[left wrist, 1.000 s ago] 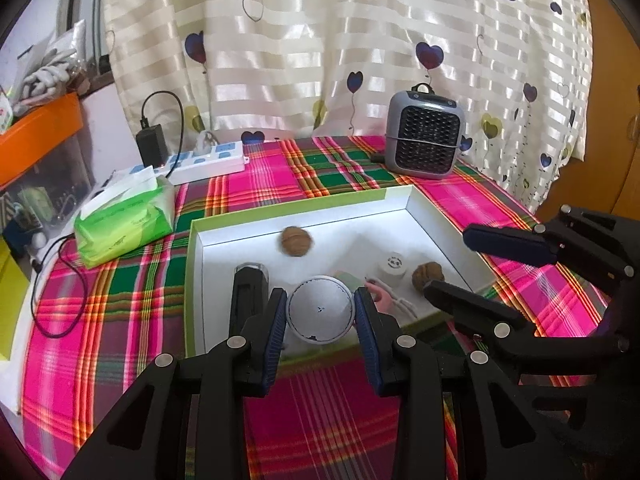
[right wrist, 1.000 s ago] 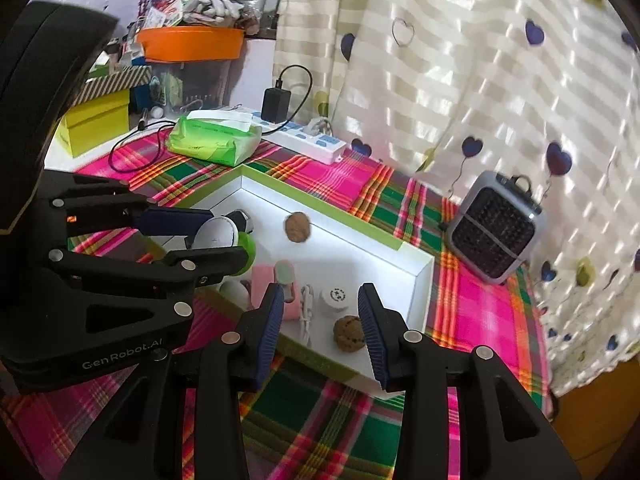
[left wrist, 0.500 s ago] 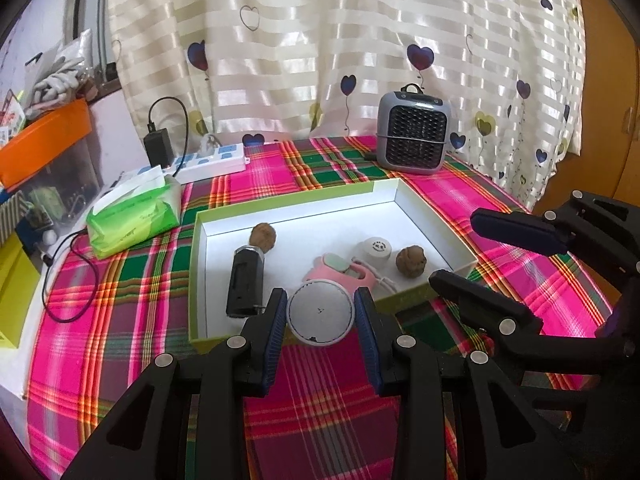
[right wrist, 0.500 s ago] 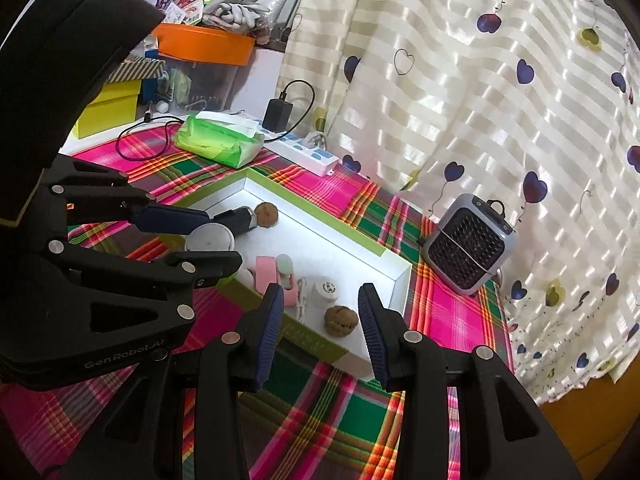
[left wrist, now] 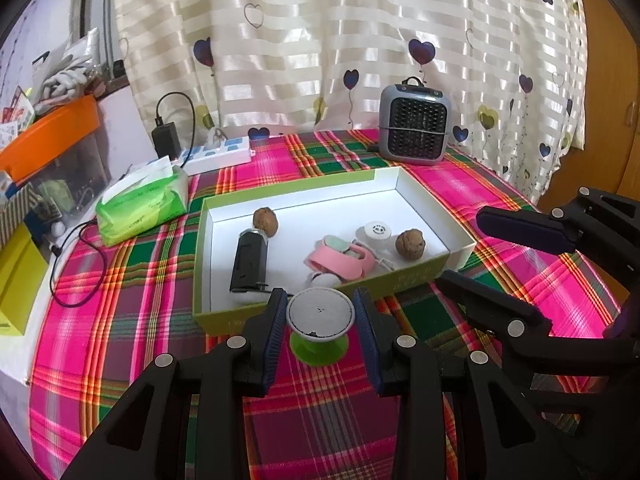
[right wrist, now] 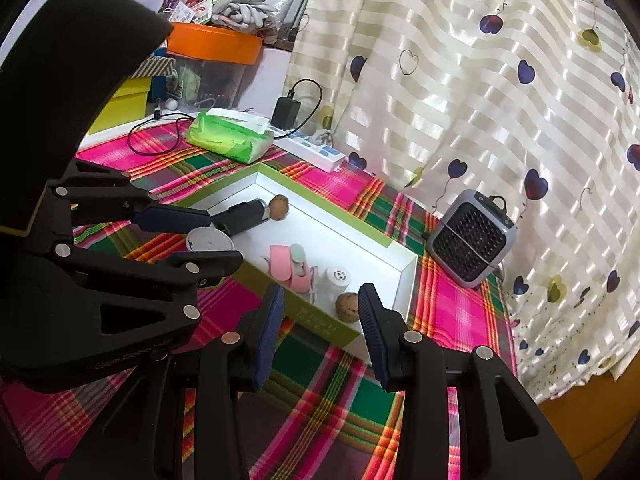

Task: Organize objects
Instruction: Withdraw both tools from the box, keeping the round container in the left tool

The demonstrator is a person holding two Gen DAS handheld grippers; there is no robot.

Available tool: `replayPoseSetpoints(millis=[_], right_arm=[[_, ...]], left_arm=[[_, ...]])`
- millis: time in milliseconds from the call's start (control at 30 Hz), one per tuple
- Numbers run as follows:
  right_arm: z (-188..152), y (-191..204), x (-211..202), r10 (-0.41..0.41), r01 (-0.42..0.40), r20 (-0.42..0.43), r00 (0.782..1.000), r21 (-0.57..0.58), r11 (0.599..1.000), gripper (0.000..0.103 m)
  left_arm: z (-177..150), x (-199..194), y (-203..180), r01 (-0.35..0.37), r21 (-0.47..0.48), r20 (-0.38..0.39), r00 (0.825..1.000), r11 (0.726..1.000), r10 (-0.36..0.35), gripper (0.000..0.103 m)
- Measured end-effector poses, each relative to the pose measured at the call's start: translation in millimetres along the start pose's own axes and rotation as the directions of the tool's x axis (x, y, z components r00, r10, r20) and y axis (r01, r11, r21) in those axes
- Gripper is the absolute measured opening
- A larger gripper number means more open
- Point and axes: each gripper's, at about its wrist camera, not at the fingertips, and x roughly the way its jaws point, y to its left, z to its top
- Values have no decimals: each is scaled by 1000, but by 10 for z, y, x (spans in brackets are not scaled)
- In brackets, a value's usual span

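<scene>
Green-based disc [left wrist: 320,316] between left jaws, green base hidden in right view

Bright curtain-filtered daylight, fisheye-warped edges
</scene>
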Motion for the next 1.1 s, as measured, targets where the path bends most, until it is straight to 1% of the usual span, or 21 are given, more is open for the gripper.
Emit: replayPoseSetpoints(millis=[200,467,667,800,1100], right_arm=[[-47,-2,-17,45,-45,-1,999,36,998,40],[-156,-45,-13,142,-143,12,990,146,979,40],[-186,-51,19,168,-166,8,986,186,968,40],[-194,-66,32,182,-180,9,983,207,962,40],[-205,-85,107,193,-187,-4,981,241,952,40]], left_arm=[[-66,-19,3,-14,-8,-11,1000,1000,14,32],[-158,-3,24,-20,-32,-32,999,999,19,33],[-179,-11,6,-50,-30,-29,998,998,49,32],[-188,-5,31,-41,-49,-32,999,998,40,33],[-207,50,63,-61,-62,-44,997,996,59,32]])
